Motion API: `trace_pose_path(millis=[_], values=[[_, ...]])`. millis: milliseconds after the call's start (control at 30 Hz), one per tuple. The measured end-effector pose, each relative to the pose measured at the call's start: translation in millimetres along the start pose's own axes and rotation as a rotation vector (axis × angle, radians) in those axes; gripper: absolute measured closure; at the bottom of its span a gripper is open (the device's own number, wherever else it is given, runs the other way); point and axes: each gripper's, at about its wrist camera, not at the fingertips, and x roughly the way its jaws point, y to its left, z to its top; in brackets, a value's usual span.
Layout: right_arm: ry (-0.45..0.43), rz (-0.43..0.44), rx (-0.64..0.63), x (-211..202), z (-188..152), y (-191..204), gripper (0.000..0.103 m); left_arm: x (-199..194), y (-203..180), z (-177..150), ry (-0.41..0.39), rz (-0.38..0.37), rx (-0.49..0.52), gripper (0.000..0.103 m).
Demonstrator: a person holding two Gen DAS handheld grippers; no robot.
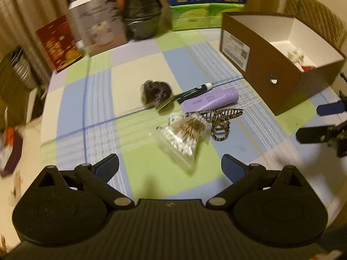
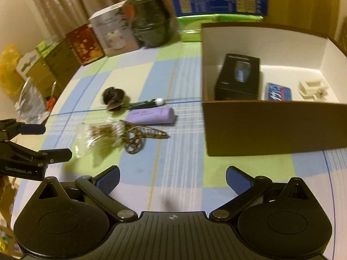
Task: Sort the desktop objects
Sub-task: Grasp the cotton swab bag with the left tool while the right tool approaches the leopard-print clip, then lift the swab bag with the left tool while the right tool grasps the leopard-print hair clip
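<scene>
Both grippers hang low over the bench with nothing in them: the left gripper [image 1: 170,165] has its blue-padded fingers spread wide, and so does the right gripper [image 2: 172,178]. Each one pokes into the edge of the other's view too.

Closest to the left one is a clear bag of cotton swabs [image 1: 181,139], lying flat on the checked cloth [image 1: 97,99]. A leopard-print hair claw [image 1: 221,119] sits right against the bag's far side, partly overlapping it. Just behind those there's a purple tube [image 1: 211,101] on its side, and touching along its back edge a dark pen-like thing with a white tip [image 1: 194,91]. A dark brown scrunchie [image 1: 156,93] is at the pen's other end, with something small and gold at its edge, too blurry to name.

Off to the right stands an open brown cardboard box [image 2: 271,127], white inside. It holds a black box [image 2: 238,78], a blue flat packet [image 2: 278,92] and a white clip [image 2: 312,87].

Product boxes and a dark plastic bottle [image 1: 143,10] line the back.
</scene>
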Motion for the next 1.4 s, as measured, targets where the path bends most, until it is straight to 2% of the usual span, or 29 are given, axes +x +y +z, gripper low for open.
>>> trace_pose_path(millis=[233,367,433,500,533,567,600,667,700,800,1000,1133,1300,1400], values=[[0.011,-0.061,0.102,-1.0,-7.4,-27.1,0.002,39.4,-10.3,17.7,-0.031,-0.071,0.235,0.005],[0.023,-0.09,0.166,-1.4,-13.9,-42.0,0.002,63.1,-15.0,25.6,-0.004,-0.093,0.316,0.014],[0.027,-0.099,0.188,-2.1,-16.2,-46.9,0.002,73.3,-15.8,28.0,0.018,-0.104,0.328,0.025],[0.032,-0.105,0.205,-2.5,-18.3,-51.0,0.002,79.1,-16.4,27.9,0.037,-0.111,0.333,0.044],[0.035,-0.106,0.212,-2.5,-19.0,-52.6,0.002,80.9,-16.8,27.1,0.045,-0.116,0.333,0.049],[0.039,-0.109,0.217,-2.4,-19.6,-54.2,0.002,81.6,-16.9,25.6,0.054,-0.127,0.33,0.062],[0.043,-0.111,0.22,-2.0,-20.3,-55.4,0.002,81.9,-17.0,24.3,0.062,-0.138,0.326,0.069],[0.051,-0.109,0.222,-0.8,-21.4,-56.2,0.002,78.8,-19.3,18.4,0.055,-0.134,0.329,0.073],[0.055,-0.105,0.22,-0.3,-21.4,-55.5,0.002,76.6,-20.6,15.3,0.055,-0.135,0.332,0.08],[0.065,-0.085,0.206,2.5,-21.8,-49.7,0.002,70.9,-20.5,2.8,0.077,-0.166,0.291,0.083],[0.076,-0.036,0.128,10.6,-18.8,-25.9,0.002,50.4,-8.6,-27.9,0.096,-0.15,0.156,0.084],[0.076,-0.001,0.067,15.8,-14.7,-8.3,0.002,39.5,14.8,-44.2,0.115,-0.106,0.037,0.084],[0.067,0.052,-0.015,28.6,-6.4,21.9,0.002,31.7,57.2,-55.7,0.126,0.009,-0.167,0.084],[0.063,0.077,-0.059,39.6,-2.3,40.5,0.002,29.0,78.9,-60.3,0.122,0.048,-0.278,0.083]])
